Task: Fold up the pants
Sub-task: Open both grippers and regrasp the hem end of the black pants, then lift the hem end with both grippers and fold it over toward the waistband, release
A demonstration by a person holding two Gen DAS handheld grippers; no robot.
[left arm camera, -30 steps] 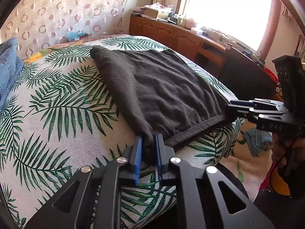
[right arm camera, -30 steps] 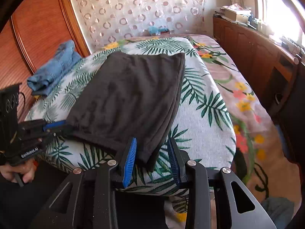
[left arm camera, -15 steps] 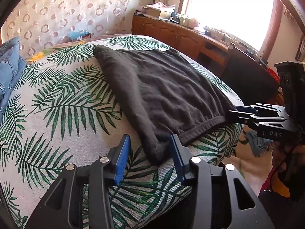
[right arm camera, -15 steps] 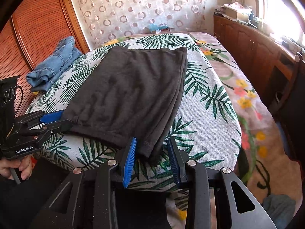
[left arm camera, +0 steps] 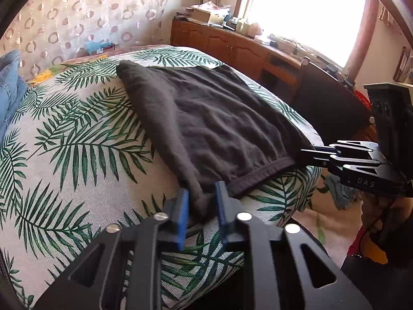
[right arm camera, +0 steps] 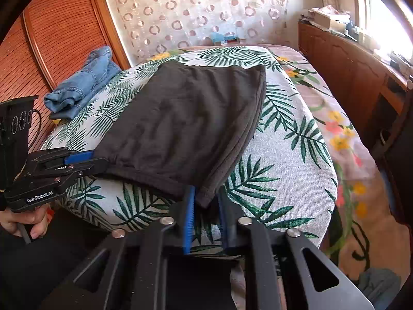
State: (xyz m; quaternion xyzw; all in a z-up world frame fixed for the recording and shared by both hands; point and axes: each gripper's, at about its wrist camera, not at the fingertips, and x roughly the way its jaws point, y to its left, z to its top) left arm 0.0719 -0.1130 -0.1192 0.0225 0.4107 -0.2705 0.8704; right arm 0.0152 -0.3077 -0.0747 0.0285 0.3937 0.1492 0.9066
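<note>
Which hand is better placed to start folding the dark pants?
Neither clearly: left gripper and right gripper have just closed, each on a near corner of the pants; both would likely lift together.

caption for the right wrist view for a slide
Right gripper closing on near corner of dark grey folded pants on palm-leaf bedspread.
</note>
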